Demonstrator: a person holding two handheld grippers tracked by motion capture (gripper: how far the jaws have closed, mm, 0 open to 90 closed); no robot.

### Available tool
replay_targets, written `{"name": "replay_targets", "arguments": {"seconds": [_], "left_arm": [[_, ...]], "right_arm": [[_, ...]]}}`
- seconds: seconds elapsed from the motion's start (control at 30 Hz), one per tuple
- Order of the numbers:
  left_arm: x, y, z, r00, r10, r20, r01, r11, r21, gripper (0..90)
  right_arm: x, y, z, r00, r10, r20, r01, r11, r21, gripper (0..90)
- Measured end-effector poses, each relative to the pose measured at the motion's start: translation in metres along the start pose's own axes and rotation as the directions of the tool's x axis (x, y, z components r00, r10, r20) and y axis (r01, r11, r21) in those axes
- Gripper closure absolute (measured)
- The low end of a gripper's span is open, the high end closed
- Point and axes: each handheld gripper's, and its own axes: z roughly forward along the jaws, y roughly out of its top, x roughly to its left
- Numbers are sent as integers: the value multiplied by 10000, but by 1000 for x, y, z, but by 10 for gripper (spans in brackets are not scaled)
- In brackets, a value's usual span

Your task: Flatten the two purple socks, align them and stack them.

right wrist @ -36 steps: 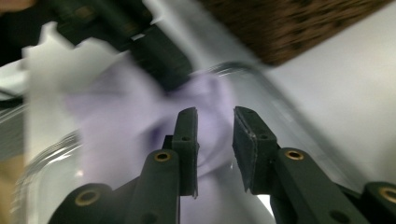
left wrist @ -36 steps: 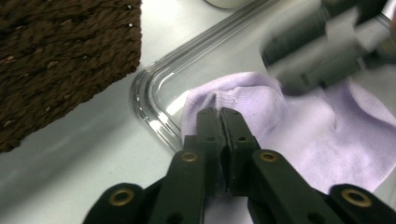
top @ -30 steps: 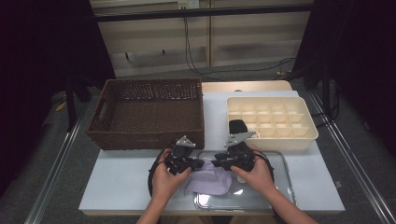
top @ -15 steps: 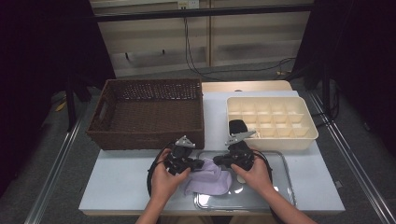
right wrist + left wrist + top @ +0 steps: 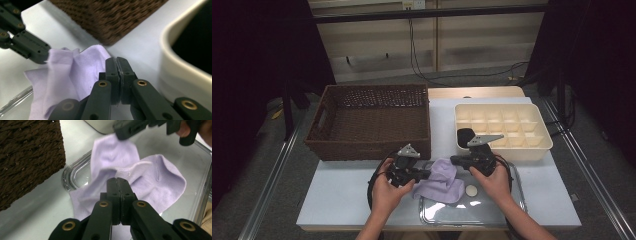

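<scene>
Table (image 5: 337, 200) and the large things on it are seen unchanged from a second ago: the brown wicker basket (image 5: 367, 149) at the back left, the cream divided box (image 5: 532, 150) at the back right with something black (image 5: 464, 135) in its near-left compartment, and the clear tray (image 5: 507, 210) at the front edge. What has changed is found at the lilac sock (image 5: 443, 182), which lies partly in the clear tray and partly over its rim towards the basket. A second ago it was slumped low between the two hands; now its far end is drawn up and out towards the gap between basket and divided box. The left hand-held gripper (image 5: 424, 174) is kept where it was, jaws together and clamped on a fold of the sock. The right hand-held gripper (image 5: 454, 160), whose jaws were a little apart earlier, is now closed on the sock's far edge and has been shifted slightly. The sock is thus judged to be held at two places and ready to be spread or lifted. A small white disc (image 5: 471, 190) is left untouched in the tray, just beside the sock
</scene>
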Motion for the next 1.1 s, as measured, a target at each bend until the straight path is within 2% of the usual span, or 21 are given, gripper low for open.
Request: {"name": "replay_targets", "arguments": {"seconds": [0.2, 0.4, 0.8, 0.97, 1.1], "left_arm": [[2, -4, 2, 10000, 13, -85, -12, 9999, 156, 893], [7, -7, -6, 9995, -161, -262, 163, 9998, 67, 893], [15, -18, -12, 9978, -389, -539, 404, 9988, 264, 893], [18, -22, -16, 9956, -463, -812, 487, 9984, 279, 892], [22, -24, -18, 9946, -572, -866, 598, 9978, 276, 894]], "right_arm": [[-10, -5, -7, 9997, 142, 209, -142, 9999, -24, 891], [-12, -10, -11, 9992, 284, 296, -283, 9996, -25, 889], [-11, -13, -15, 9993, 179, 317, -179, 9998, 17, 888], [-6, -15, -18, 9996, 135, 260, -135, 9999, -26, 887], [-2, -16, -21, 9997, 40, 236, -40, 10000, -9, 887]]}}
